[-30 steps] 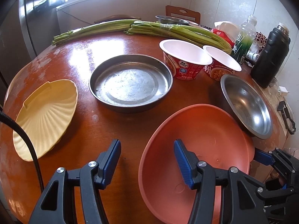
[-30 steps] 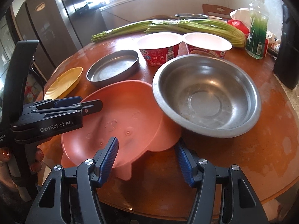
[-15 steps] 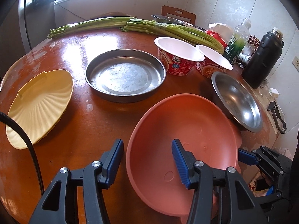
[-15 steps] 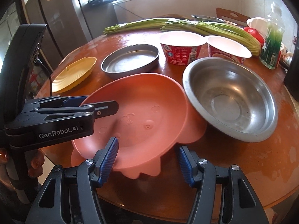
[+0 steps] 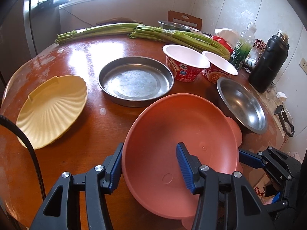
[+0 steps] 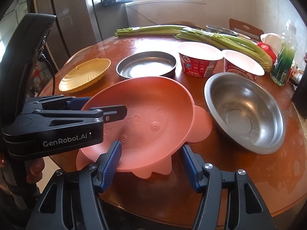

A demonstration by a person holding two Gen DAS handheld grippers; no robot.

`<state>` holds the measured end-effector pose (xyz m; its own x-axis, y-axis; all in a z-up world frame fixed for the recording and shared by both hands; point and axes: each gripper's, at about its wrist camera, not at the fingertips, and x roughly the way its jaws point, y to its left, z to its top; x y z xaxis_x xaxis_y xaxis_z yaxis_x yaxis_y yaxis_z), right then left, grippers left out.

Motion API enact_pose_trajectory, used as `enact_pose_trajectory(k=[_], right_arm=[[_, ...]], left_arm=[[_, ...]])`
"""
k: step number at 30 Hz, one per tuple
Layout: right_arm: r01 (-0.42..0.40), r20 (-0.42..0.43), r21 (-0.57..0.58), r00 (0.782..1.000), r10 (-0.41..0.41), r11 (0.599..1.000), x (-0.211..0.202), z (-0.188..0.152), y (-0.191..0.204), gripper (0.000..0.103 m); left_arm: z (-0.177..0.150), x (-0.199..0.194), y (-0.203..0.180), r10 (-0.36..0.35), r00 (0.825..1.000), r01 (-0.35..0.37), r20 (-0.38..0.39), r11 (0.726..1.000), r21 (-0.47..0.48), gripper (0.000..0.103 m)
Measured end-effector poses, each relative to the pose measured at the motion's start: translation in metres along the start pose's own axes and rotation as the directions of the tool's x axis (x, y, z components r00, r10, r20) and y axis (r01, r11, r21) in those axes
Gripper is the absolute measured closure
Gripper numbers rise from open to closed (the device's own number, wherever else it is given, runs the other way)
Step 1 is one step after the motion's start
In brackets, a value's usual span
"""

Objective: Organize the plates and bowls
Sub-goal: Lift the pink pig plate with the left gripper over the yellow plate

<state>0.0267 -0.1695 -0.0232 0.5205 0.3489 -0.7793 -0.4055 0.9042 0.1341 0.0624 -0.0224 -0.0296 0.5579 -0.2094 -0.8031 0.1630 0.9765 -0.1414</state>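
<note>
A pink bowl (image 5: 172, 130) with ear-shaped lobes hangs tilted over the near edge of the round wooden table (image 5: 86, 57). My left gripper (image 5: 150, 145) straddles its left rim, one pad against the outside and the other inside the bowl. From the right wrist view, the left gripper (image 6: 105, 106) clamps that rim from the left. My right gripper (image 6: 151, 145) holds the pink bowl (image 6: 153, 99) by its near side, above a lobe. On the table lie a yellow shell plate (image 5: 51, 109), a flat steel pan (image 5: 134, 80), a steel bowl (image 5: 241, 103) and two paper noodle cups (image 5: 186, 63).
Bundles of celery (image 5: 172, 36) lie across the far side. A black flask (image 5: 268, 63), a plastic bottle (image 5: 243, 44) and small packets crowd the far right. A chair back (image 5: 184, 19) stands behind the table. A fridge (image 6: 76, 19) is at the left.
The pink bowl has slid left, away from the steel bowl, and tilted up, with the right gripper moving along. The left jaws have narrowed until the outer pad meets the rim.
</note>
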Motion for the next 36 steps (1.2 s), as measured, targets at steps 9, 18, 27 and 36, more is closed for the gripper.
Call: enact_pose_trajectory(k=[9,18,27,36], right_arm=[[-0.029,0.023,-0.035,0.999,0.030,0.999,-0.004,0.014,0.021,0.039],[-0.055,0.035,-0.084,0.998,0.058,0.995,0.001,0.034,0.047,0.039],[-0.086,0.010,-0.107,0.996,0.087,0.991,0.016,0.047,0.069,0.039],[-0.104,-0.005,-0.139,0.995,0.104,0.985,0.036,0.071,0.092,0.039]], left_arm=[[0.000,-0.025,0.018,0.026,0.998,-0.025,0.052,0.999,-0.025,0.050],[-0.001,-0.040,0.048,0.058,0.995,-0.051,0.084,0.995,-0.081,0.050],[-0.004,-0.049,0.076,0.081,0.992,-0.068,0.102,0.990,-0.124,0.050],[-0.001,-0.052,0.107,0.097,0.990,-0.079,0.101,0.983,-0.167,0.050]])
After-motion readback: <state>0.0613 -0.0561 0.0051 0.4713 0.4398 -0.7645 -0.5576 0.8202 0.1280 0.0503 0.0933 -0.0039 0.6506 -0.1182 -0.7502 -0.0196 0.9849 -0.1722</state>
